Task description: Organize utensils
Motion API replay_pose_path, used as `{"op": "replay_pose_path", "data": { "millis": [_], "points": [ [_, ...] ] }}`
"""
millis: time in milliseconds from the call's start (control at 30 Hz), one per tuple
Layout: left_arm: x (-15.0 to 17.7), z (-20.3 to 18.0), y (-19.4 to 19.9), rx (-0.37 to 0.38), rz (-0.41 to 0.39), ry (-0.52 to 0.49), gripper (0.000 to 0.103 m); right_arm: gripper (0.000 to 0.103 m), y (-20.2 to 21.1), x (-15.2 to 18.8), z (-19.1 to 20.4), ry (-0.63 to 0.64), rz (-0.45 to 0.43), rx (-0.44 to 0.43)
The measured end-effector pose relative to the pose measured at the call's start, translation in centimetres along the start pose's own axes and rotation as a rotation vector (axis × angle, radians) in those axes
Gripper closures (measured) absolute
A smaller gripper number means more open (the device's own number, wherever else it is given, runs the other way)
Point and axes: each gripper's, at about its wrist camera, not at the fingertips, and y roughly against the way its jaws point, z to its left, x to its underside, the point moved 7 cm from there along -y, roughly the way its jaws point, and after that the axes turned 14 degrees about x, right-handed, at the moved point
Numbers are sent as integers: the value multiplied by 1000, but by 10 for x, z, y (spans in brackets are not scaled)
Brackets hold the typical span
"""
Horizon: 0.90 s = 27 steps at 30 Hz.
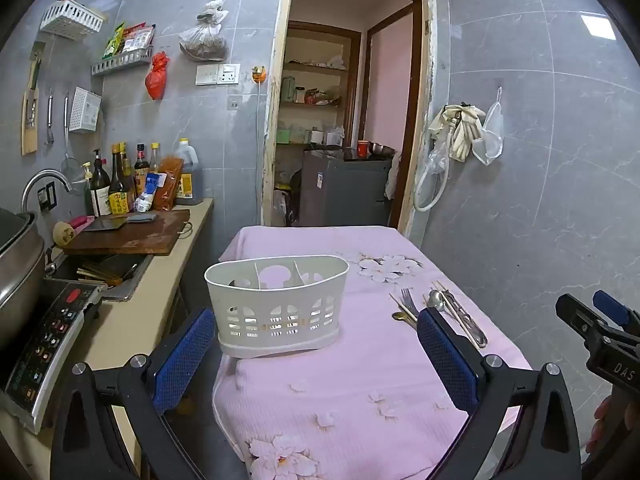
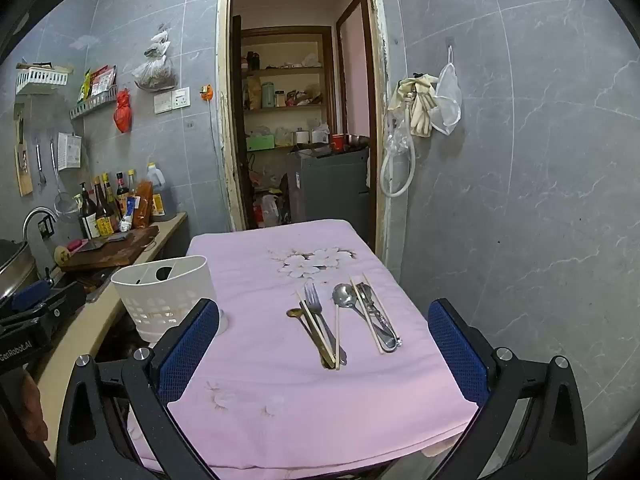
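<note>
Since every utensil (image 2: 344,320) lies loose on the pink cloth (image 2: 280,380), right half of the table, none sorted, I judge the task unstarted: fork (image 2: 314,300), big spoon (image 2: 345,296), small gold spoon (image 2: 296,313), chopsticks (image 2: 320,332) and a steel piece I can't identify all left to move. White caddy (image 1: 276,308) stands upright on the left half, well apart from them; compartments look empty. My left gripper (image 1: 316,360) and right gripper (image 2: 324,356) both spread wide, holding nothing. Readable writing: "DAS" on the right tool, "GenRobot.AI" on the left one. Bottle labels too small to read.
</note>
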Motion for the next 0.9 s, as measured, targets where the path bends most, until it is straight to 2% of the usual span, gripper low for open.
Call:
{"op": "replay_pose_path", "data": {
  "millis": [333,900],
  "points": [
    [8,4,-3,3,3,20,1,1,5,1,-1,6,5,-7],
    [3,7,-3,3,7,22,1,1,0,2,8,11,20,-17]
  ]
}}
